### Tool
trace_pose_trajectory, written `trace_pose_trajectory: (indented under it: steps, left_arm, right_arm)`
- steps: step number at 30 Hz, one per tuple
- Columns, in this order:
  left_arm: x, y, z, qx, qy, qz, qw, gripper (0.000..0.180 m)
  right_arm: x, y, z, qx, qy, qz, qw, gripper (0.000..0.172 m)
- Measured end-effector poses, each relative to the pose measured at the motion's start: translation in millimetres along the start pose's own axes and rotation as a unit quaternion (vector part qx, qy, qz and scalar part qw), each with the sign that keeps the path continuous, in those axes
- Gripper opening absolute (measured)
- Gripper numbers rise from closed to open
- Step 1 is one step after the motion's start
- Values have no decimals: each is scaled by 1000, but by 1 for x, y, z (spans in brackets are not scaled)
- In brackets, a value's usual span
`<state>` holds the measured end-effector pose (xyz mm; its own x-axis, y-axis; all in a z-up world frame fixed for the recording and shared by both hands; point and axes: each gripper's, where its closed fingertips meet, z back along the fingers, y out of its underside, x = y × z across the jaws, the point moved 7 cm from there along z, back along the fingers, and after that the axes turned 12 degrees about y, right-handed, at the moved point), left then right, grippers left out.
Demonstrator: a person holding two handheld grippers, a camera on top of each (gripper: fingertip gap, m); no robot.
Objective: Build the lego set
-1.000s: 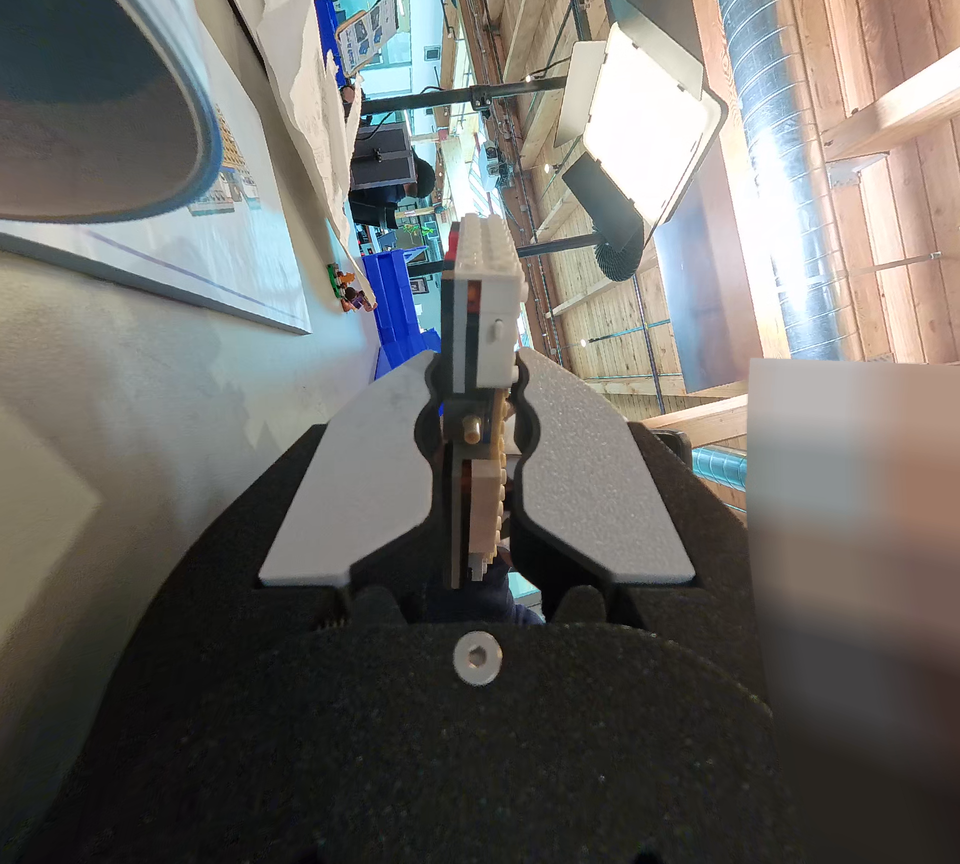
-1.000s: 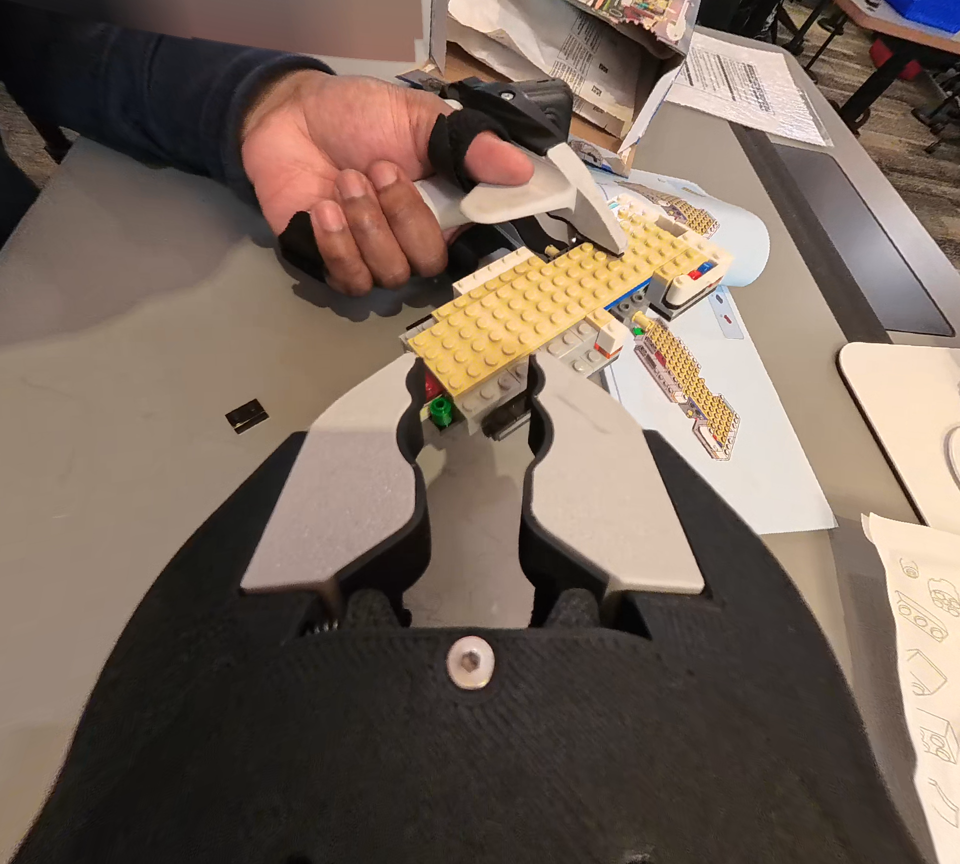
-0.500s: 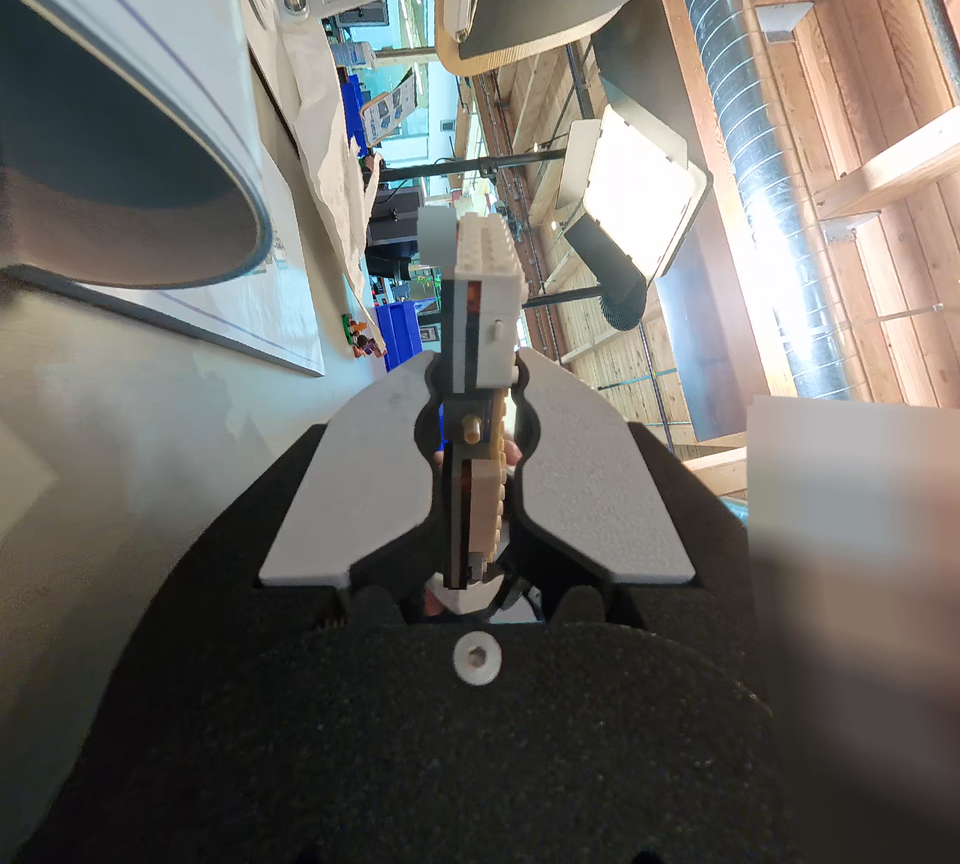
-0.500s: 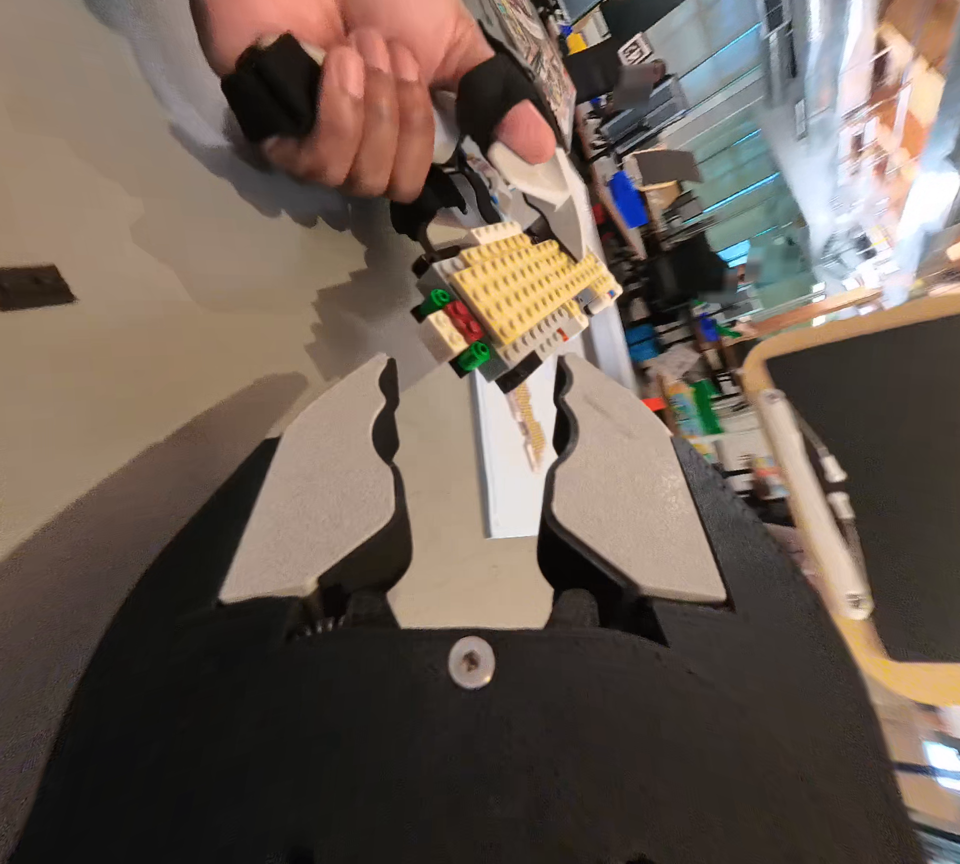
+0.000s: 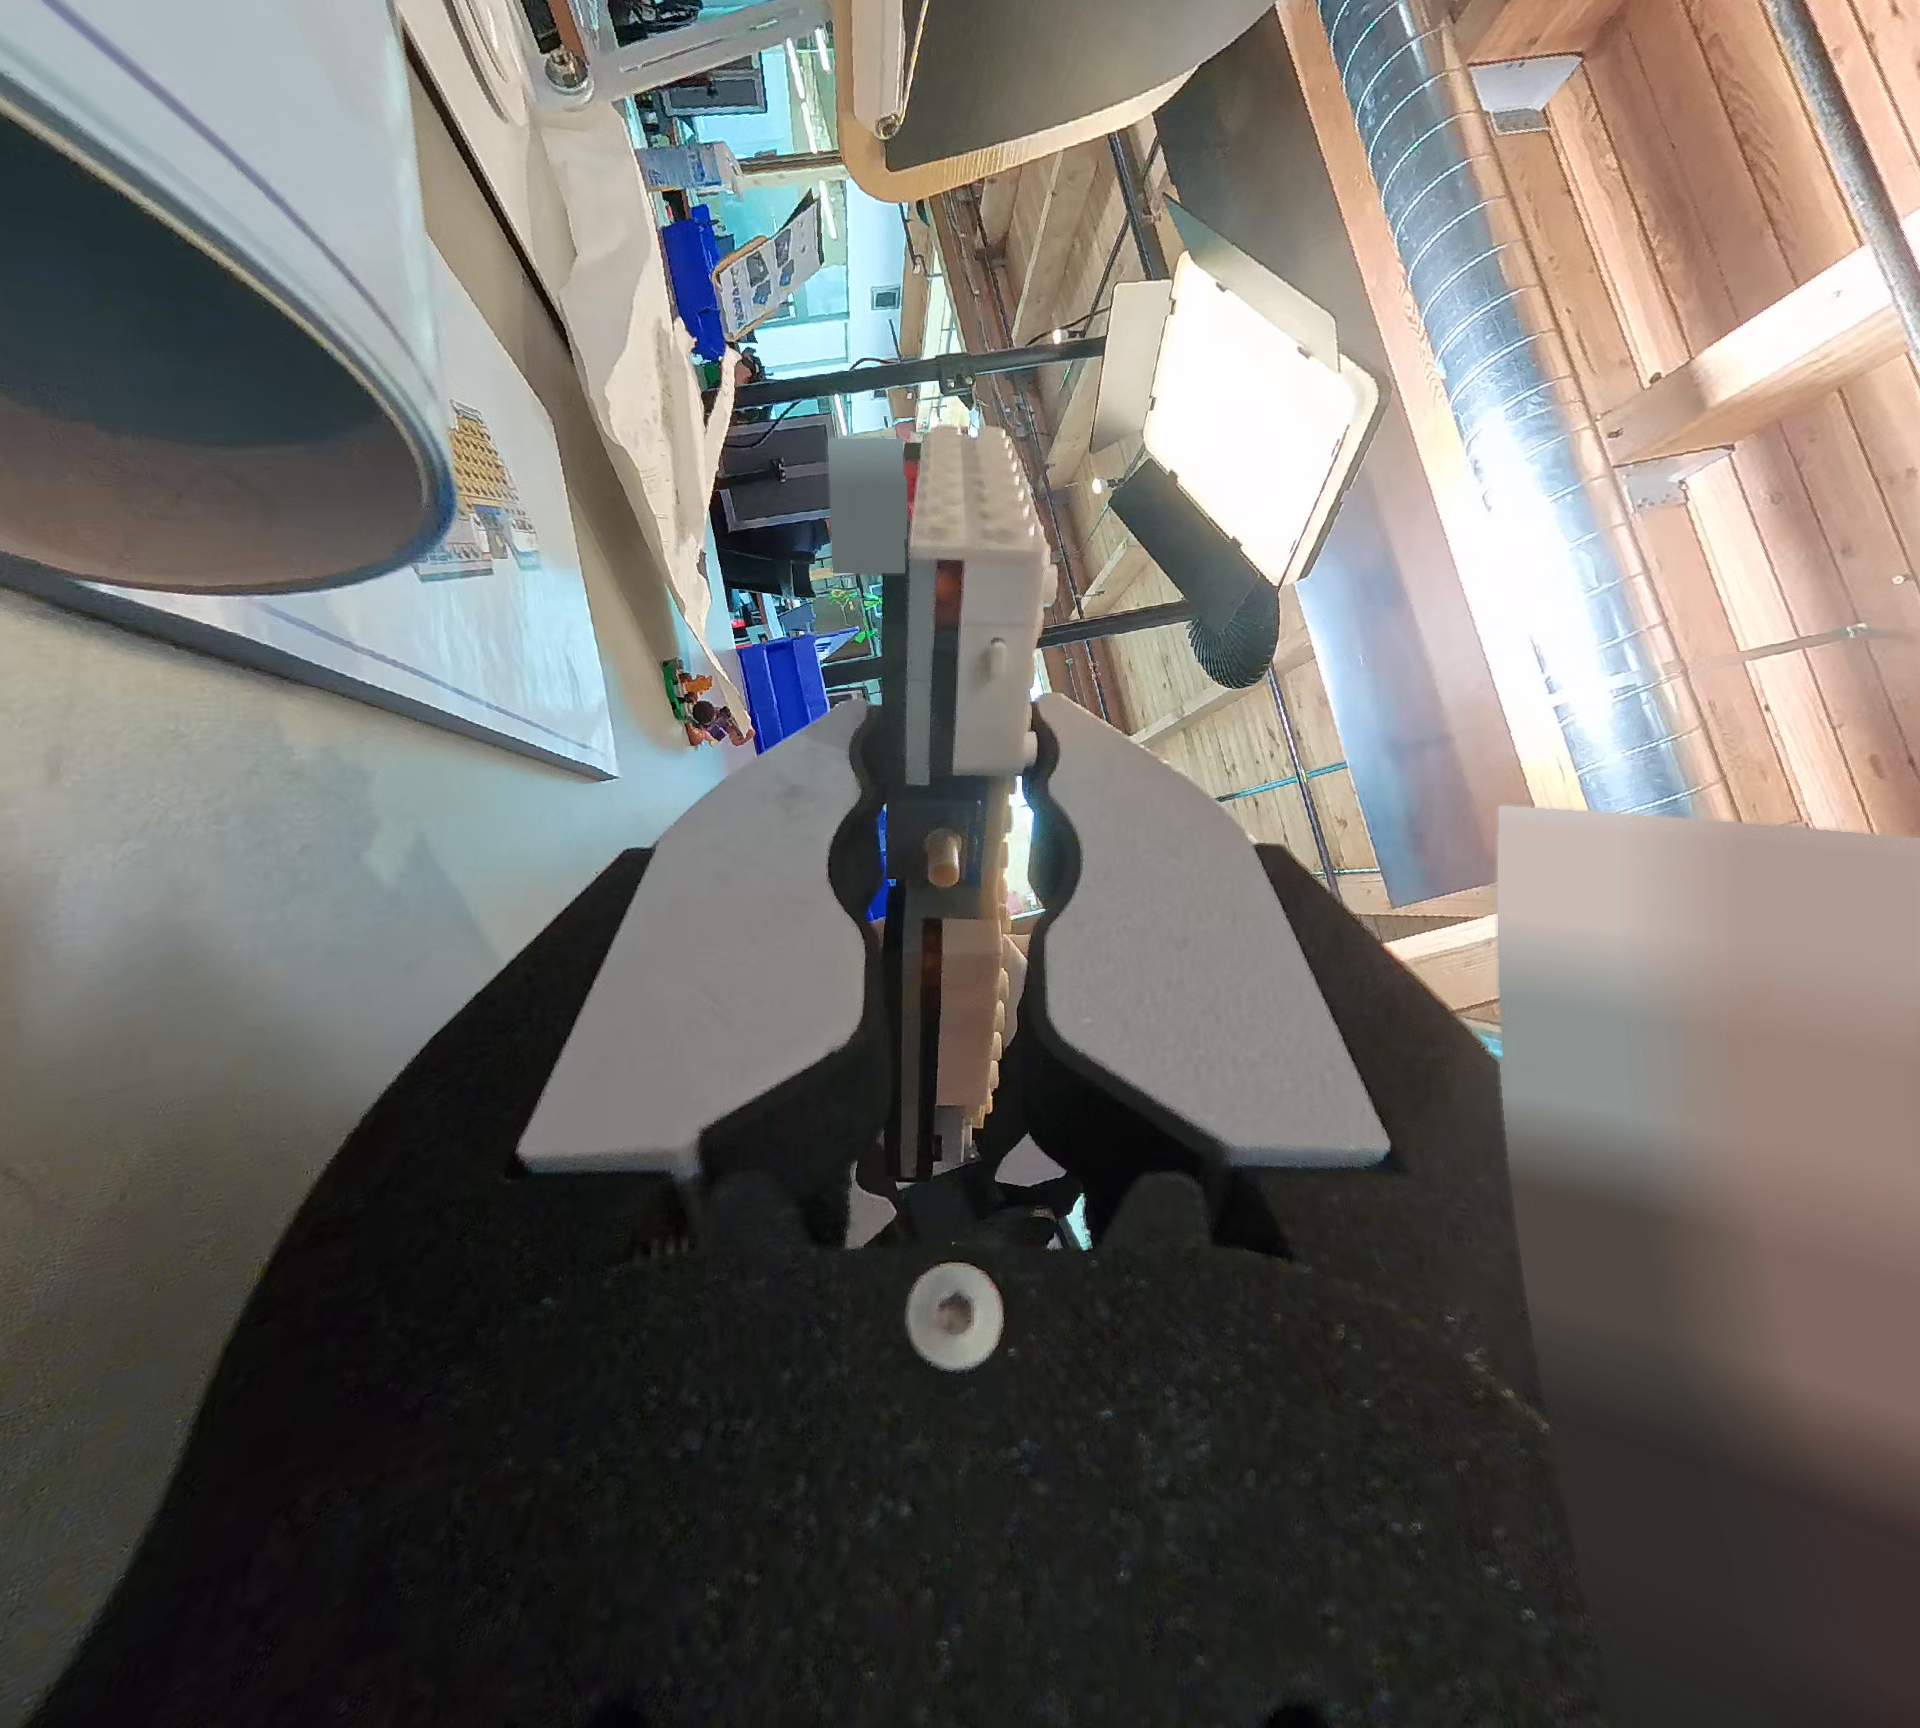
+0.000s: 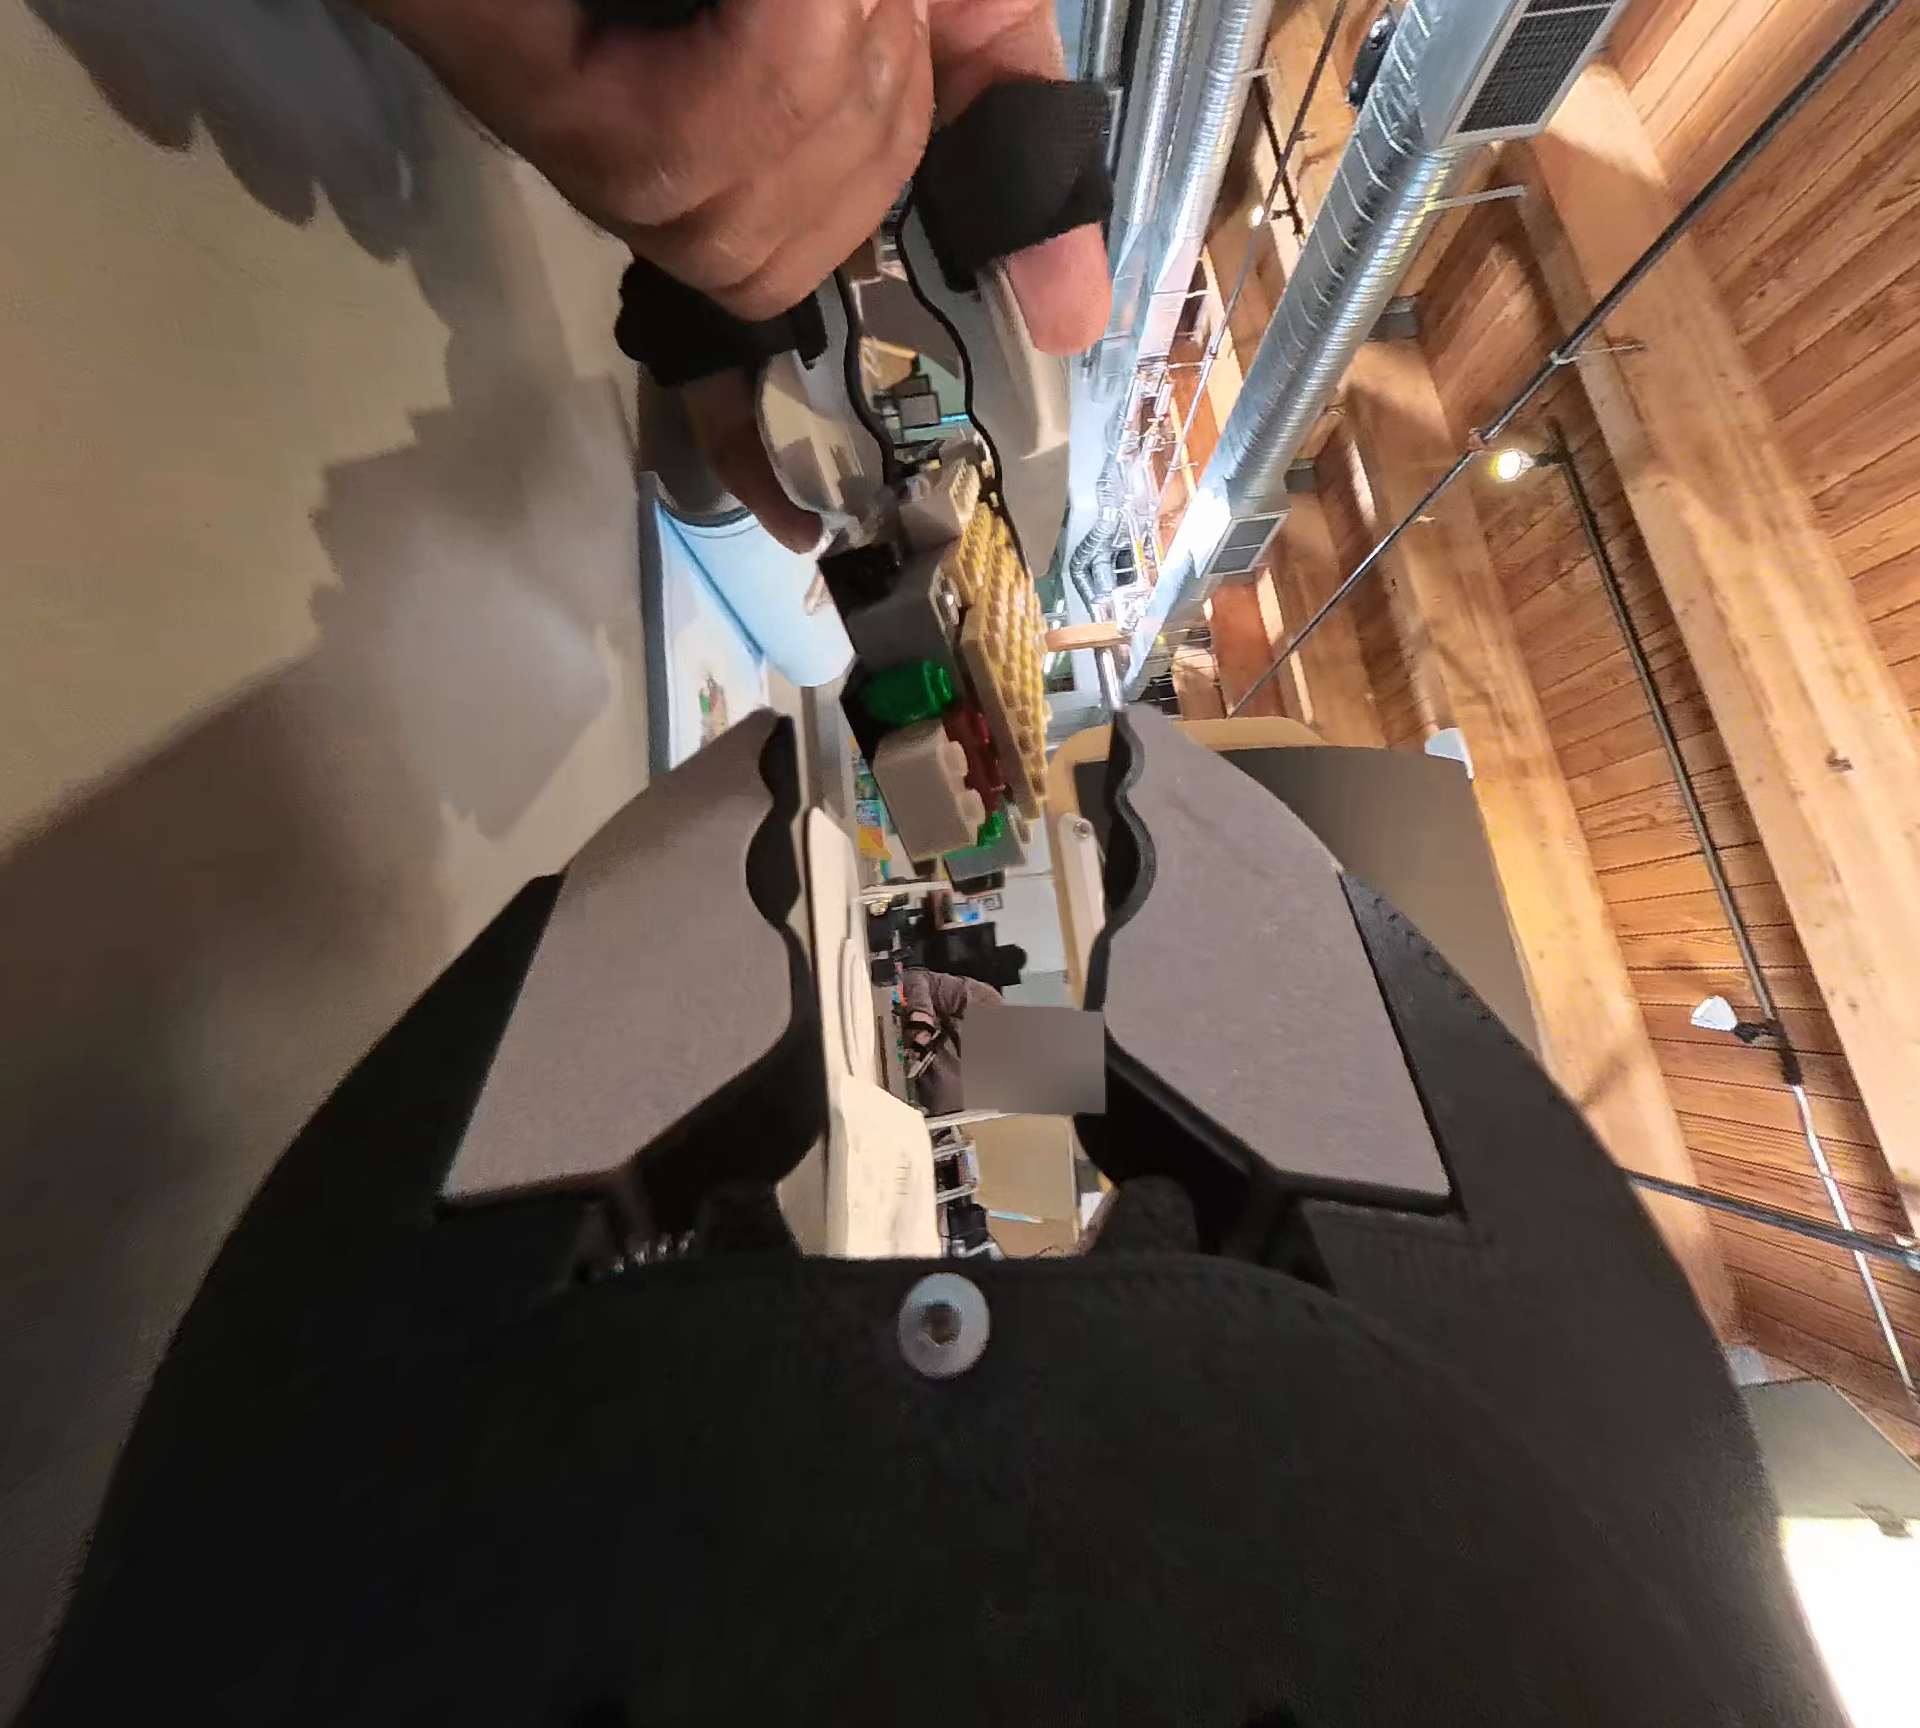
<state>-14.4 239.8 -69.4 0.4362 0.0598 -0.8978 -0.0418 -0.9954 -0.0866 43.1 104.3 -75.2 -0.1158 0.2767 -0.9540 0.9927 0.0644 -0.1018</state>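
Note:
My left gripper (image 5: 951,733) is shut on a toy-brick model (image 5: 971,598), seen edge-on: white and dark bricks stick out past the fingertips, tan studded plates run back between the fingers. In the right wrist view the same model (image 6: 951,691) shows tan plates, grey blocks and green and red pieces. The other gripper (image 6: 935,473), held by a hand (image 6: 790,68), clamps its far end. My right gripper (image 6: 951,743) is open. The model's near end sits between its fingertips with gaps on both sides.
Both views are rolled sideways. A grey table (image 5: 208,899) fills the left side, with an open instruction booklet (image 5: 499,639), its page curled up (image 5: 187,390), and crumpled white paper (image 5: 623,296). A lamp panel (image 5: 1247,421), wooden walls and metal ducts (image 6: 1340,244) lie behind. Spacing between my two grippers at the tips: around 7 cm.
My right gripper let go of the model's near end and opened wide, and its view rolled sideways. The left gripper kept its grip and turned the model a little.

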Motion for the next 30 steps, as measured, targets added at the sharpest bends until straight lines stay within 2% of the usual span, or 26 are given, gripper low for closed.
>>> trace_pose_trajectory:
  steps: [13, 21, 25, 30]
  left_arm:
    - [-3, 6, -2, 9, -1, -6, 1000, 23]
    - [-3, 9, -3, 16, -2, -8, 1000, 23]
    - [-1, 10, -4, 19, -5, -8, 1000, 23]
    - [0, 8, -4, 24, -8, -15, 1000, 24]
  right_arm:
    - [3, -5, -4, -11, 35, 63, 997, 50]
    - [4, -4, -8, -6, 44, 82, 996, 40]
    - [5, -2, -8, -3, 41, 86, 996, 28]
    - [6, 2, -10, 12, 33, 92, 995, 28]
